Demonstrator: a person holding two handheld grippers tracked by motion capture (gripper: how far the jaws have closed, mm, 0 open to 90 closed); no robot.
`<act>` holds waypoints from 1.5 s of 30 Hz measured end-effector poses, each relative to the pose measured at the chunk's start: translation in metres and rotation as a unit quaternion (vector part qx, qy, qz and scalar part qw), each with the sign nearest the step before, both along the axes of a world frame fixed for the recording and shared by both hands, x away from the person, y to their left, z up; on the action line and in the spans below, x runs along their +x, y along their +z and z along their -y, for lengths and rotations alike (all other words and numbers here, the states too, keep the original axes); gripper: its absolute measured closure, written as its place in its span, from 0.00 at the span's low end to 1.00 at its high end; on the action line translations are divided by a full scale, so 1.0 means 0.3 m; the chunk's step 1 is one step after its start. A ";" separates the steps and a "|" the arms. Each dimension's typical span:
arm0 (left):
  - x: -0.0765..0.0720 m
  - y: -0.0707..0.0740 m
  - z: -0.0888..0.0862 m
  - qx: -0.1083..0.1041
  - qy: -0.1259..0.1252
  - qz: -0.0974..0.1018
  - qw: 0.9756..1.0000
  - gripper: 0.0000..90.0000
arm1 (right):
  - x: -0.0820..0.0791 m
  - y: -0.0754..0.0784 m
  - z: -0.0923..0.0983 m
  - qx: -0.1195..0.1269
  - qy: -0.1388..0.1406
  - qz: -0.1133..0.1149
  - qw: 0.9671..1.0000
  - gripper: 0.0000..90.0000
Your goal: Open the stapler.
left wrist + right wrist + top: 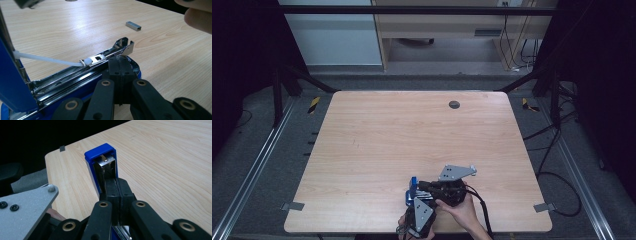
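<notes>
High view: table [377, 145] mostly bare wood, with a dark round grommet [454, 104] near its far edge, upper centre of frame. All the work sits at the bottom centre. Blue stapler [413, 189] lies at the near table edge, largely covered by the two grippers. Left gripper [419, 216] overlaps it from below, right gripper [443, 189] sits just to its right, and a hand [459, 212] wraps the right one. Jaw tips are too small to read here. Cables and floor rails lie outside the table on both sides.

Left gripper view: jaws pressed together, with nothing visibly between the pads, and the tips resting at the front end of the stapler's open metal tray [82, 68], centre frame. Blue lid [11, 82] is swung up at the left, cut off by the frame edge. White pusher rod [47, 59] runs across the tray. A loose staple strip [133, 25] lies on the wood, upper right, well apart. Fingers [198, 17] blurred in the top right corner.

Right gripper view: jaws likewise closed together, tips against the raised lid [101, 161] of the stapler, centre frame. Can't tell whether they pinch its metal inner part. Grey plate [23, 211] of the other gripper blocks the lower left.
</notes>
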State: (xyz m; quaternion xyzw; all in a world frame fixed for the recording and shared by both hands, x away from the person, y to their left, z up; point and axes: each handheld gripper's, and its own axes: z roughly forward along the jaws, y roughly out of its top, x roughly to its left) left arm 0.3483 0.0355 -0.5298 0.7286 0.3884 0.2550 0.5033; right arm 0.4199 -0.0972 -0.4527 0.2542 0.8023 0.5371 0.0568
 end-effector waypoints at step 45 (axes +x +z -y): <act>-0.004 0.000 0.003 0.000 -0.001 0.003 1.000 1.00 | 0.023 0.004 -0.038 0.001 0.020 -0.009 1.000 1.00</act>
